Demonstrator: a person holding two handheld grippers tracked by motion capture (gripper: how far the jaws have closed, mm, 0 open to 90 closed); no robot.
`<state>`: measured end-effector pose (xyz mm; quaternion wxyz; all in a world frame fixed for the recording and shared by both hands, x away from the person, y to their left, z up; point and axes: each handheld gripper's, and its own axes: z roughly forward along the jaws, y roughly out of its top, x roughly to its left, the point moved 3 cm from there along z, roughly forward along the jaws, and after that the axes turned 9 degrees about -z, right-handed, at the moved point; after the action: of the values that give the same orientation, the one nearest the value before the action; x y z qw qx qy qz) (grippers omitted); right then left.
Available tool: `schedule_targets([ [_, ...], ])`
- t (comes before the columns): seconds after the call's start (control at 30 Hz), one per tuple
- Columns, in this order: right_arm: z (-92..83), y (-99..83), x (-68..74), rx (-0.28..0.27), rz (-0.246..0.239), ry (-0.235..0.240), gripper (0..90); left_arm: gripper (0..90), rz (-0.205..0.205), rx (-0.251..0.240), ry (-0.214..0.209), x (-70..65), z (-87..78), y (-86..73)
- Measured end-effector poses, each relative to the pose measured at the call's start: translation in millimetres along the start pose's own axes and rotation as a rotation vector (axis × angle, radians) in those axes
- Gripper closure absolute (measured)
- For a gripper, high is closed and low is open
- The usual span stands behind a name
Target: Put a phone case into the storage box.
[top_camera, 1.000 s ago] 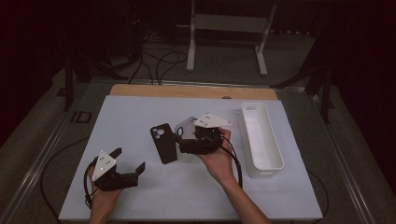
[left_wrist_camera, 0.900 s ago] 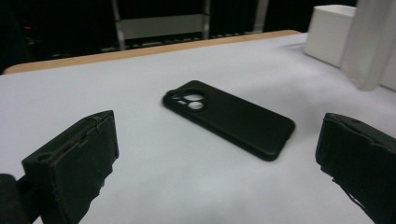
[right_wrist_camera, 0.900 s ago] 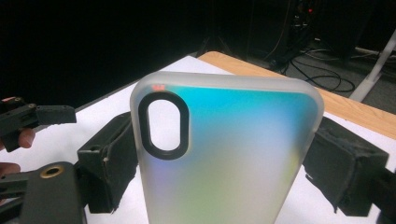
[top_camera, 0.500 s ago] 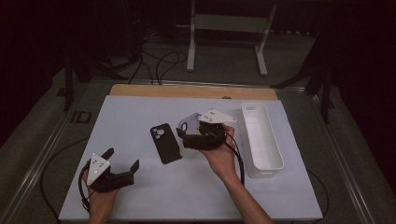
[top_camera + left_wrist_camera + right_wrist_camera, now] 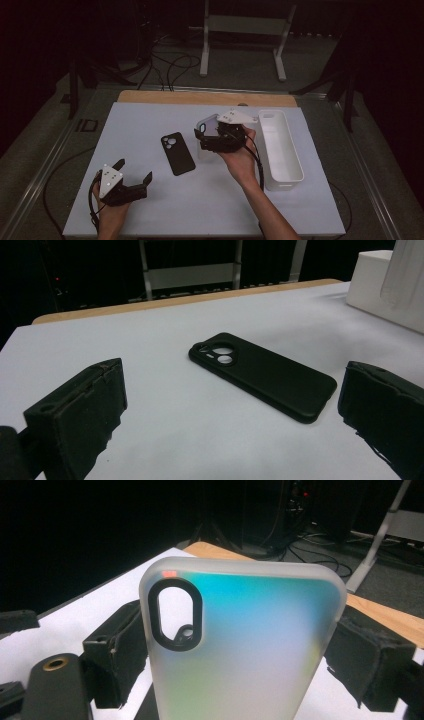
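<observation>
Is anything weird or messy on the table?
Nothing spilled or broken. The black phone case lies flat but slanted on the white mat. The right gripper holds a frosted phone case off the table, beside the white bin.

Phone case [image 5: 177, 153] mid-table; tray [image 5: 281, 149] right; held case [image 5: 207, 128] btwn.

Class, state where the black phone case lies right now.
In the high view, the black case lies flat on the white table, near its middle, between the left tool and the right tool, touching neither.
</observation>
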<state>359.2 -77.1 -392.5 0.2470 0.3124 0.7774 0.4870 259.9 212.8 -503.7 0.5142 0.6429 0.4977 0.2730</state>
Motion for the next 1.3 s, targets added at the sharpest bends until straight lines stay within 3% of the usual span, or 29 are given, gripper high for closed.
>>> schedule_targets([
  [0.57,6.8,5.6,-20.2,0.017,0.017,-0.054,16.4,0.0,-0.007,-0.01,0.025,1.5,-1.0,0.6],
  [1.3,12.5,11.7,-46.2,0.042,0.031,-0.113,16.4,0.0,-0.008,-0.014,0.023,1.1,-1.1,0.7],
])
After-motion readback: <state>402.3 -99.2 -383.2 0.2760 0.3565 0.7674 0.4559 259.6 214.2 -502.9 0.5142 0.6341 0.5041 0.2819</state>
